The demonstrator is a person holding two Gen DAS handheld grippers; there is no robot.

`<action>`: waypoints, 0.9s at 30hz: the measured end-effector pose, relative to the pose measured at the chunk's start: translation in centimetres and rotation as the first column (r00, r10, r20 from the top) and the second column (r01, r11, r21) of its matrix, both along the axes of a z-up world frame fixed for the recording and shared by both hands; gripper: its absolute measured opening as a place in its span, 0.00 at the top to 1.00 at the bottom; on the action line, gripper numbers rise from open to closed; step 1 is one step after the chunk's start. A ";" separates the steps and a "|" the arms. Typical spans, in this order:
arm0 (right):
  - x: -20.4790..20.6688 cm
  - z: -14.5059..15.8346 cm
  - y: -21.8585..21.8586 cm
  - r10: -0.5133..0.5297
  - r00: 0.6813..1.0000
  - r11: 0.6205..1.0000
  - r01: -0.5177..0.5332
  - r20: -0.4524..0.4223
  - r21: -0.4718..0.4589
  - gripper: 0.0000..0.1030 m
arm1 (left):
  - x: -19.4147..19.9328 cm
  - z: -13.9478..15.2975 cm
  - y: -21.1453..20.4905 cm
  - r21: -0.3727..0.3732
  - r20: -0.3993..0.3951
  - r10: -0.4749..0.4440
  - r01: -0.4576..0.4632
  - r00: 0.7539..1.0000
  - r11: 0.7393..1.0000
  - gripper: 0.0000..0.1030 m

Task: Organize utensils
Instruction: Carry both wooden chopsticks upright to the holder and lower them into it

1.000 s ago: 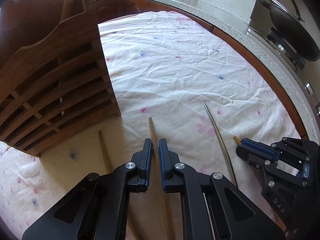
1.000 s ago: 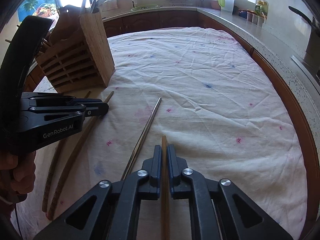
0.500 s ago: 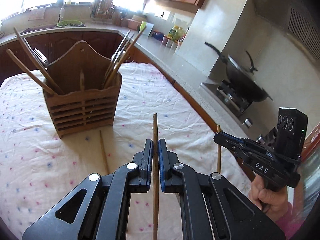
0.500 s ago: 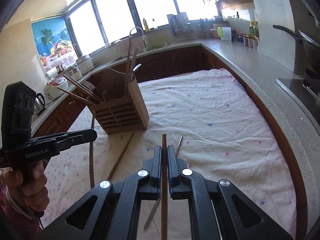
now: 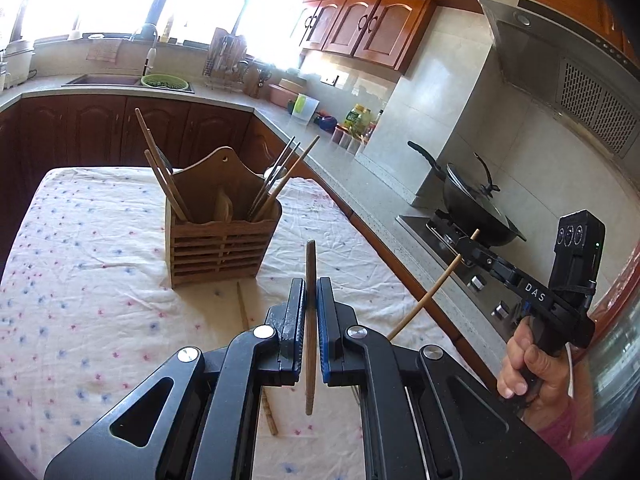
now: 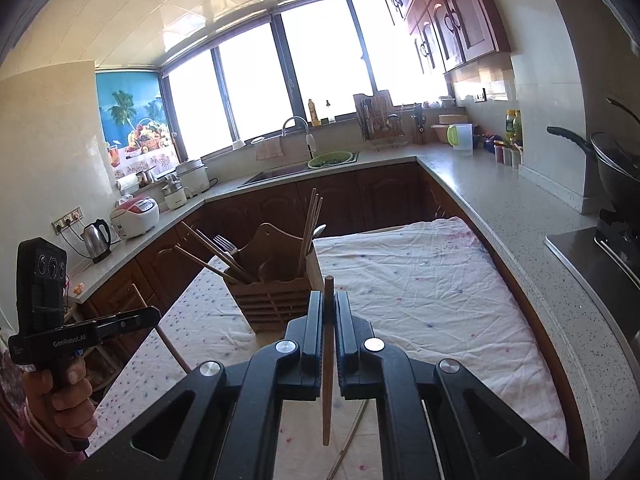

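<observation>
My left gripper [image 5: 311,286] is shut on a wooden chopstick [image 5: 309,360], held above the table and pointing at the wooden utensil holder [image 5: 222,244]. The holder has several chopsticks and a fork standing in its side compartments. My right gripper [image 6: 329,298] is shut on a second wooden chopstick [image 6: 327,392], also held in the air in front of the holder [image 6: 276,296]. In the left wrist view the right gripper [image 5: 466,250] shows at the right with its chopstick [image 5: 424,304] slanting down. The left gripper [image 6: 154,314] shows at the left of the right wrist view.
A flowered cloth [image 5: 80,280] covers the table. One wooden chopstick [image 5: 242,308] and a metal one [image 6: 352,432] lie loose on it. A stone counter [image 6: 500,216] runs along the right, with a black wok [image 5: 476,208] on the stove. The sink [image 6: 296,170] is behind.
Both grippers have risen from the cloth, each carrying a chopstick. The views have tilted up, and the holder now stands ahead of both instead of close at the left.
</observation>
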State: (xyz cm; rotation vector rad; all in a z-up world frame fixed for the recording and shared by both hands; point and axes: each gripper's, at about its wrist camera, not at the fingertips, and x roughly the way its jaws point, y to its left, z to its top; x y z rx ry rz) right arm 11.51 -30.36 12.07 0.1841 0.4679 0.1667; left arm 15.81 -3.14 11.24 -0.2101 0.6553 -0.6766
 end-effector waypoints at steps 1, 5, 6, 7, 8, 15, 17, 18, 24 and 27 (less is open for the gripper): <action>0.2 -0.1 0.2 0.003 1.000 1.000 -0.003 0.003 -0.002 0.95 | -0.1 0.1 0.2 -0.001 0.007 0.007 -0.007 1.000 1.000 0.95; 1.1 0.0 1.0 0.015 1.000 1.000 -0.015 0.005 0.001 0.95 | -0.1 0.6 1.2 -0.001 0.035 0.038 -0.038 0.999 0.999 0.95; 1.4 0.0 1.1 0.017 1.000 1.000 -0.017 0.004 0.002 0.95 | -0.1 0.8 1.5 0.001 0.042 0.046 -0.046 0.998 0.999 0.95; 1.6 0.0 1.3 0.020 1.000 1.000 -0.020 0.005 0.004 0.95 | -0.1 1.0 1.7 0.003 0.051 0.056 -0.056 0.997 0.998 0.95; 1.9 0.1 1.4 0.024 1.000 1.000 -0.024 0.007 0.006 0.95 | 0.0 1.2 1.9 0.005 0.062 0.068 -0.068 0.996 0.998 0.95; 3.7 1.4 2.6 0.040 0.998 0.999 -0.041 0.052 0.020 0.95 | 1.4 3.6 3.6 -0.010 0.144 0.139 -0.139 0.980 0.990 0.95; 4.6 1.9 3.0 0.044 0.997 0.999 -0.045 0.064 0.018 0.95 | 1.9 4.6 3.8 -0.011 0.179 0.162 -0.163 0.970 0.987 0.95; 5.1 2.2 3.2 0.044 0.996 0.999 -0.046 0.072 0.020 0.95 | 2.1 5.2 4.0 -0.013 0.198 0.174 -0.175 0.965 0.985 0.95; 7.6 4.4 3.6 0.027 0.990 0.998 -0.035 0.142 0.053 0.95 | 4.0 8.5 4.6 -0.036 0.302 0.244 -0.245 0.922 0.969 0.95; 9.0 5.5 3.6 0.005 0.984 0.996 -0.021 0.177 0.085 0.95 | 5.3 9.9 4.6 -0.047 0.335 0.272 -0.273 0.902 0.961 0.95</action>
